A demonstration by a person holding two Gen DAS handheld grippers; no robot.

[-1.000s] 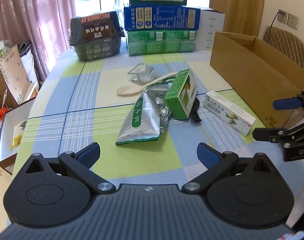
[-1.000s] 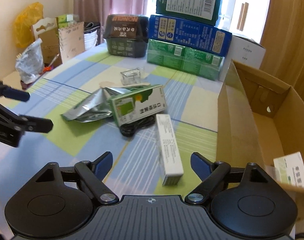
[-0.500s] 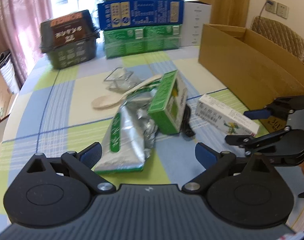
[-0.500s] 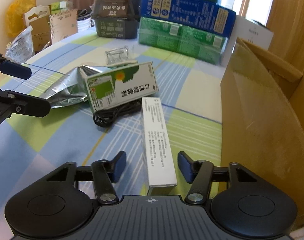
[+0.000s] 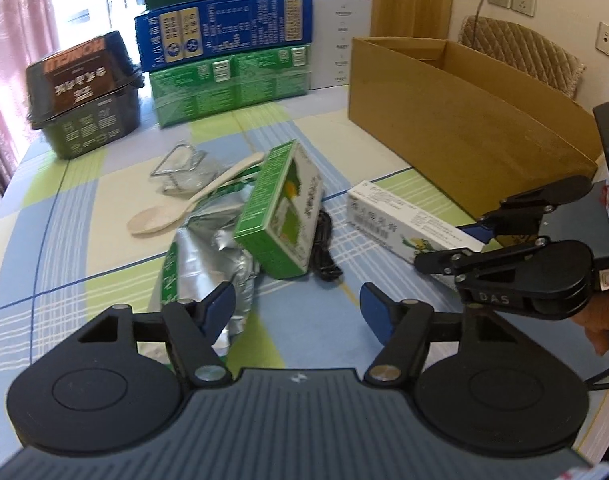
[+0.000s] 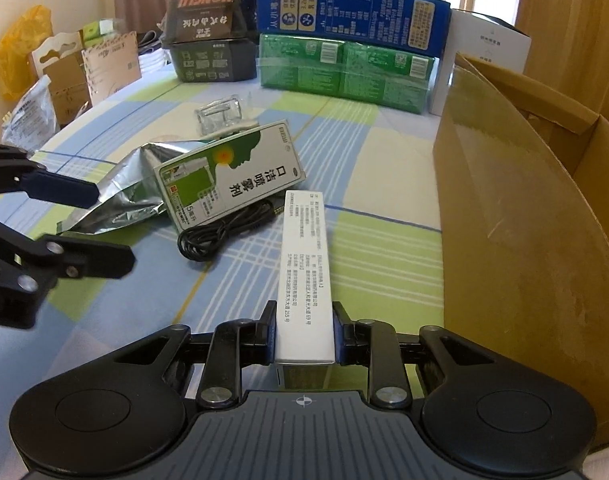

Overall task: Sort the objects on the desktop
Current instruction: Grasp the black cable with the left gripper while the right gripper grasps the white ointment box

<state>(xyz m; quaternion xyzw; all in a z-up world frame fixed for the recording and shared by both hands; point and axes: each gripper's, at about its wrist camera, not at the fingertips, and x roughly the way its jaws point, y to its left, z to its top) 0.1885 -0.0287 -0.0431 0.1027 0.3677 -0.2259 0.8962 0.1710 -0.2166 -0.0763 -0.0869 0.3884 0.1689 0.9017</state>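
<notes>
right fingers (image 6: 269,328) pinch the long white box (image 6: 304,276) at its near end — left fingers (image 5: 220,306) spread wide.

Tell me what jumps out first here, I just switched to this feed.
The right gripper is shut on the near end of a long white box beside the open carton. The left gripper hangs open over a foil pouch, with a green box leaning on it.
</notes>
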